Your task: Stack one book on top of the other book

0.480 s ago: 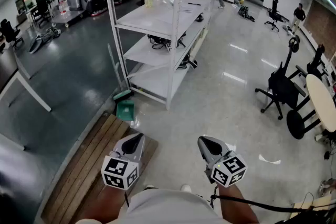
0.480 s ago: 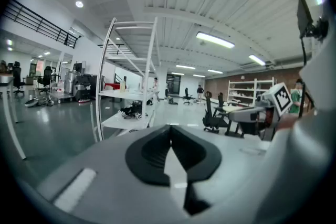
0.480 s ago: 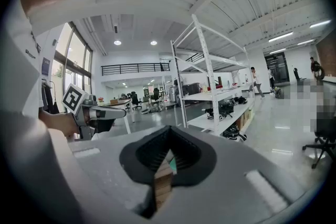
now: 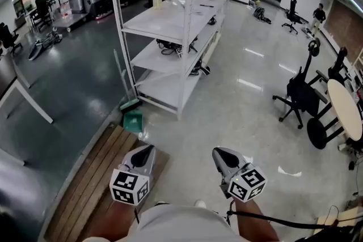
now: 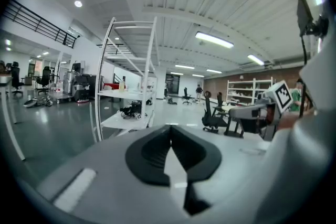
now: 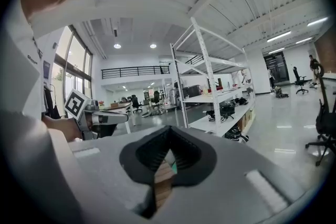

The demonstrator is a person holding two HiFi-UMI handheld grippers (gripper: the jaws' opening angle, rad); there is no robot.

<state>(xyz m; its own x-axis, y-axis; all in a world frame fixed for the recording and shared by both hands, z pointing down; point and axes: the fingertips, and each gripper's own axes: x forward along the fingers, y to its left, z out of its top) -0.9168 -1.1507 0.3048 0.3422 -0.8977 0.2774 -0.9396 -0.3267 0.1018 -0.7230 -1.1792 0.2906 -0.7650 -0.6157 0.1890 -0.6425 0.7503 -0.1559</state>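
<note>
No book shows in any view. In the head view my left gripper and right gripper are held side by side in front of the person's body, over a glossy floor. Both point forward and slightly down. The left gripper has its jaws pressed together with nothing between them. The right gripper is likewise shut and empty. Each gripper view catches the other gripper at its edge: the right gripper and the left gripper.
A tall white shelving rack stands ahead with cables and small items on it. A wooden pallet lies at the lower left, a green dustpan beyond it. Black office chairs and a round table stand at the right. People stand far off.
Both grippers keep their places and stay shut. The head view has shifted only slightly, and the distant people have moved a little.
</note>
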